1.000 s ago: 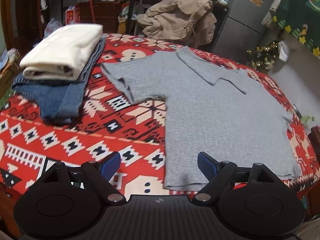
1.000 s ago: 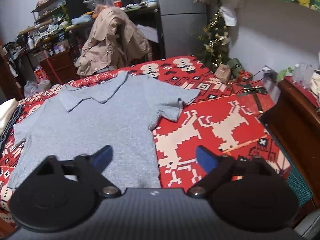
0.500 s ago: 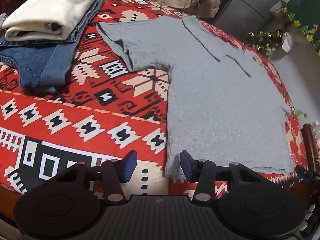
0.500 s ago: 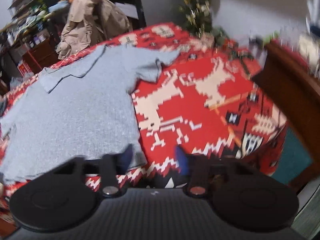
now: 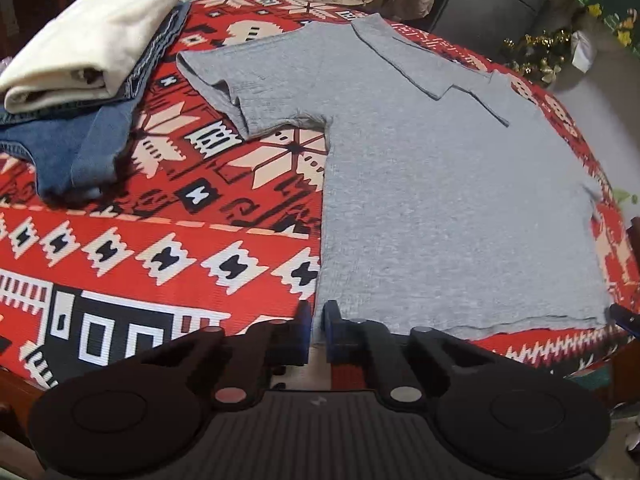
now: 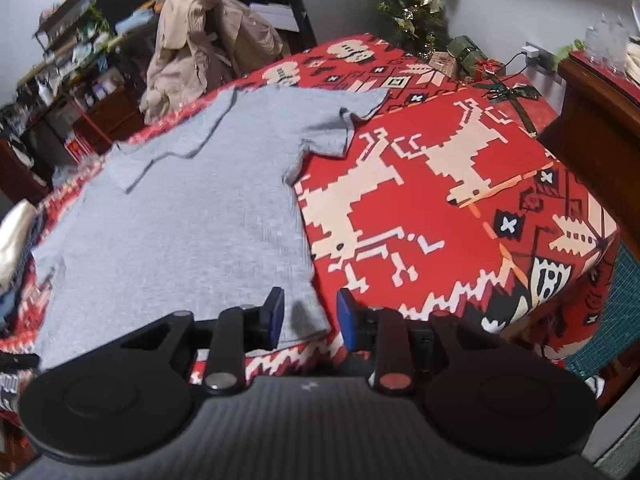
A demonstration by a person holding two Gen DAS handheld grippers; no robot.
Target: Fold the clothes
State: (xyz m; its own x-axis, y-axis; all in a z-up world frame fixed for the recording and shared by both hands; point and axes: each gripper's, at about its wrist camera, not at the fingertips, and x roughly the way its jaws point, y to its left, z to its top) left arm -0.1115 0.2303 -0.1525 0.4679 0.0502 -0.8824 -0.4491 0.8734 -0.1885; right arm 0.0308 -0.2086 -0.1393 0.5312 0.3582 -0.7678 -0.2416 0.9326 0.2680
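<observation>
1. Grey polo shirt (image 5: 440, 184) lies spread flat on the red patterned tabletop cover (image 5: 168, 248), collar at the far end, hem along the near edge. You see both short sleeves laid out to the sides.
2. To your left of the shirt: a folded cream garment (image 5: 88, 48) stacked on folded blue jeans (image 5: 76, 148). The stack sits apart from the shirt's left sleeve, with bare cover between them.
3. Beyond the far edge: a beige jacket (image 6: 200, 36) draped over something, cluttered shelves (image 6: 72, 40), and a small decorated tree (image 6: 416, 4). A dark wooden cabinet (image 6: 592, 104) stands to your right of the tabletop. None of it lies on the shirt.
4. Right half of the cover, with the white reindeer pattern, carries nothing beside the shirt.
5. Your left gripper (image 5: 316, 330) is at the shirt's near-left hem corner. Its jaws are practically together, with the hem edge running into the thin slit between the blue pads; it reads as clamped on the fabric.
6. Your right gripper (image 6: 310, 314) is at the near-right hem corner. Its jaws are closing, with a gap showing. The corner sits between the pads, by the left pad, not yet pinched.
</observation>
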